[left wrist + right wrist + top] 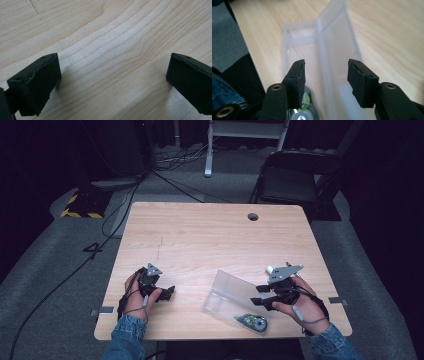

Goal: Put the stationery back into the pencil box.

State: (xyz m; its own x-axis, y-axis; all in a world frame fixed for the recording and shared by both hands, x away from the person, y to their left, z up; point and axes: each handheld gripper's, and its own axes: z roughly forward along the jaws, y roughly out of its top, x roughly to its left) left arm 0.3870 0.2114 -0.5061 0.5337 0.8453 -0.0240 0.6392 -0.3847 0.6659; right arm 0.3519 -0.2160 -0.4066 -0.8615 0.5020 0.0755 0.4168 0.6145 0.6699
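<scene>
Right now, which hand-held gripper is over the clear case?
The right hand-held gripper: its open jaws hang above the clear case. The left hand-held gripper faces bare table.

Bright lit tabletop, dark surroundings, soft shadows

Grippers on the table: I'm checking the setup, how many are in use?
2. The left gripper sits near the table's left front, jaws open over bare wood. The right gripper is at the right front, jaws open above the clear plastic case.

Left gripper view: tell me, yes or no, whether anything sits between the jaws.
No: the left gripper has its jaws standing wide apart over bare wooden table, with nothing between them.
</scene>
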